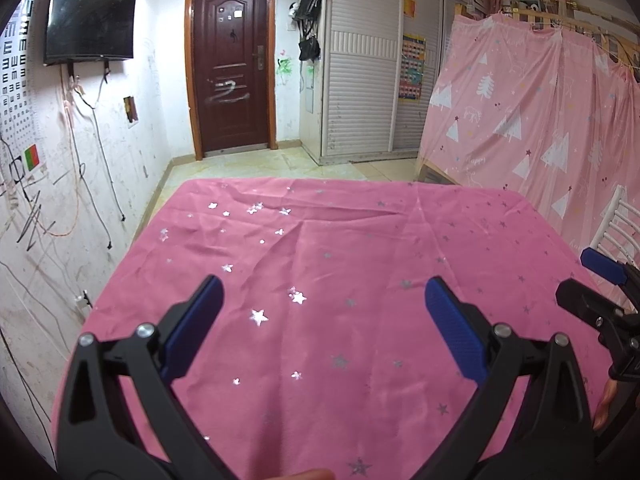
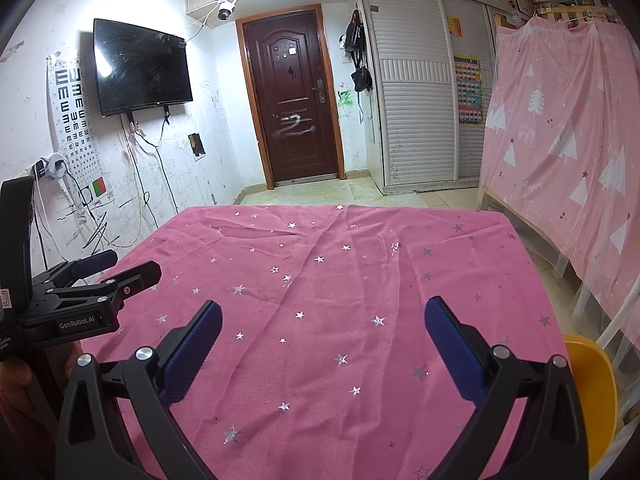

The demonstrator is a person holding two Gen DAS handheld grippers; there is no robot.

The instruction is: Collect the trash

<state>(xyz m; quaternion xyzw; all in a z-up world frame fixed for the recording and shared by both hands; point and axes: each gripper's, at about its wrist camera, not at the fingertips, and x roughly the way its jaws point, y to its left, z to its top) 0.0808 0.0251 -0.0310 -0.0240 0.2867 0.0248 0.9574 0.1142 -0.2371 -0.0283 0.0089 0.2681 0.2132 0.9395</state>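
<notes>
A table under a pink cloth with silver stars [image 1: 360, 248] [image 2: 360, 280] fills the lower half of both views, and I see no trash on it. My left gripper [image 1: 323, 288] hovers open over the near part of the cloth, nothing between its blue pads. My right gripper [image 2: 323, 310] is open too, above the near right part of the table. Each gripper shows at the edge of the other's view: the right one as a black body [image 1: 600, 312], the left one as a black body [image 2: 92, 292].
A yellow chair [image 2: 592, 392] stands at the table's right side. A pink curtain [image 2: 568, 140] hangs along the right. Beyond the table lie tiled floor, a dark door [image 1: 232, 64], a slatted wardrobe [image 2: 420, 100] and a wall television [image 2: 140, 68] with dangling cables.
</notes>
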